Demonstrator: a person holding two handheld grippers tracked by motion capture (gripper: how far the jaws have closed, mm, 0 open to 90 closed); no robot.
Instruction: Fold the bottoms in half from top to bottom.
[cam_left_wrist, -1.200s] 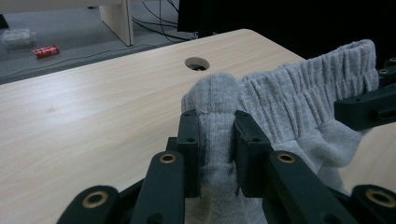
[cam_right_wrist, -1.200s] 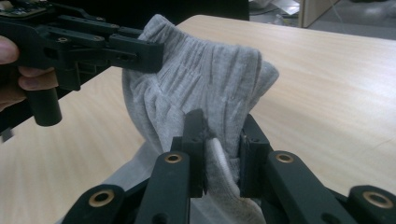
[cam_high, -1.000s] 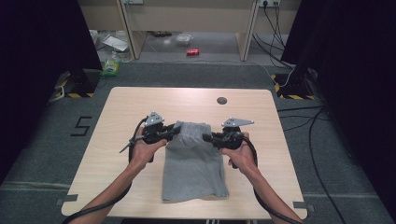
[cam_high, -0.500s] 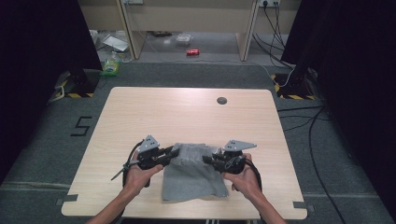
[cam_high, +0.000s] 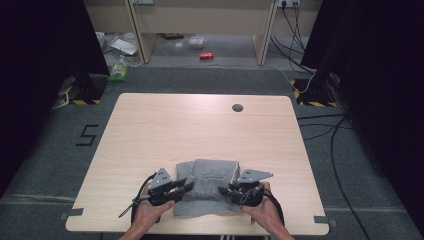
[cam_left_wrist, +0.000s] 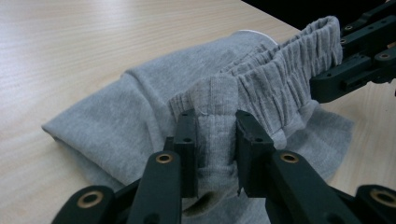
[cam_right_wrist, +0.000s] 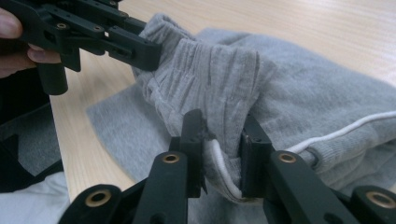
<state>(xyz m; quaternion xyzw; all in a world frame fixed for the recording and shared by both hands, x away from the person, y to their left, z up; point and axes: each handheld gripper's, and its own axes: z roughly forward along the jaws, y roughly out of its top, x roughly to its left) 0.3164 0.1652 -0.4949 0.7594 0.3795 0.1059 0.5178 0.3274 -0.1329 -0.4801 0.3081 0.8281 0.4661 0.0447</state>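
The left gripper (cam_high: 183, 187) and the right gripper (cam_high: 225, 191) each pinch one end of the stretchy waistband (cam_left_wrist: 275, 79) of the grey shorts (cam_high: 207, 187). Both sets of jaws have just been opening a little, yet the cloth sits squeezed between them. Holding the band at two ends keeps it tight and straight, so I think the person is folding the top half over the bottom half and wants a neat edge.

The shorts lie between the two grippers and reach away past their tips. The band stands up above the rest of the cloth, right in front of each gripper. A thin white cord (cam_right_wrist: 345, 128) runs off beside the right gripper. It may be a drawstring, but it is hard to be sure.

The light wooden table (cam_high: 200, 130) is flat and smooth, with a small dark round spot (cam_high: 237, 107) far beyond the grippers. Around it is a grey floor (cam_high: 50, 165), with cables (cam_high: 335, 145) off past the right gripper and a red can (cam_high: 206, 56) far behind.
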